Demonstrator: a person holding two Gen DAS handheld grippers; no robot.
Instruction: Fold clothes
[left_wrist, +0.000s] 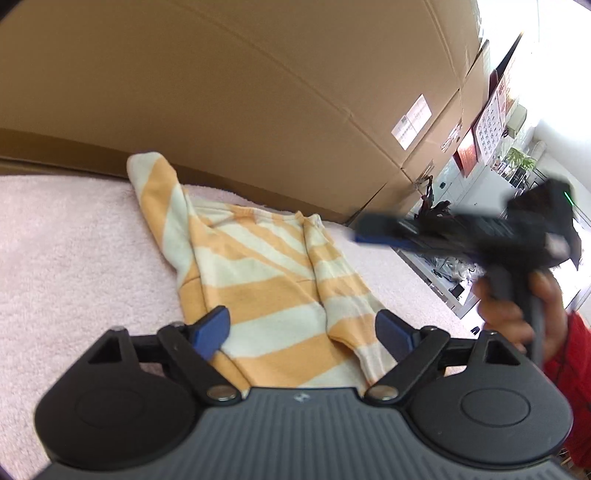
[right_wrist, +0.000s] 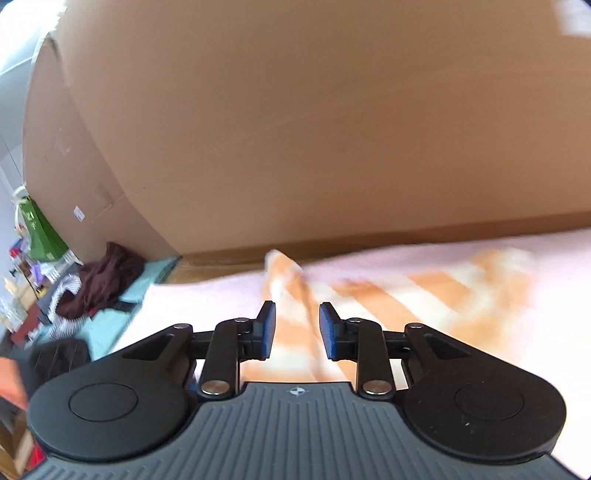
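- Only the left wrist view gives a sharp look at the striped shirt (left_wrist: 269, 291): orange and cream bands, sleeves folded in over the body, lying on the pink towel (left_wrist: 74, 258) straight ahead of the left gripper (left_wrist: 303, 328).
- That view also catches the right gripper (left_wrist: 373, 230), blurred, held up off to the right by a hand (left_wrist: 517, 314) with a red sleeve (left_wrist: 569, 369); whether its tips touch anything cannot be told from here.
- The right wrist view alone shows a heap of dark clothes (right_wrist: 107, 277) on a teal mat (right_wrist: 110, 317) far left of the right gripper (right_wrist: 297, 330); the shirt (right_wrist: 424, 295) there is smeared, ahead and to the right.
- Both views have cardboard boxes (left_wrist: 258, 92) behind the towel.
- The shirt's long axis runs away from the left gripper, neckline at the far end, hem nearest its fingers.
- Left gripper: fingers wide apart, straddling the hem end, holding nothing.
- Right gripper: pads (right_wrist: 267, 328) parted with a clear gap, empty.
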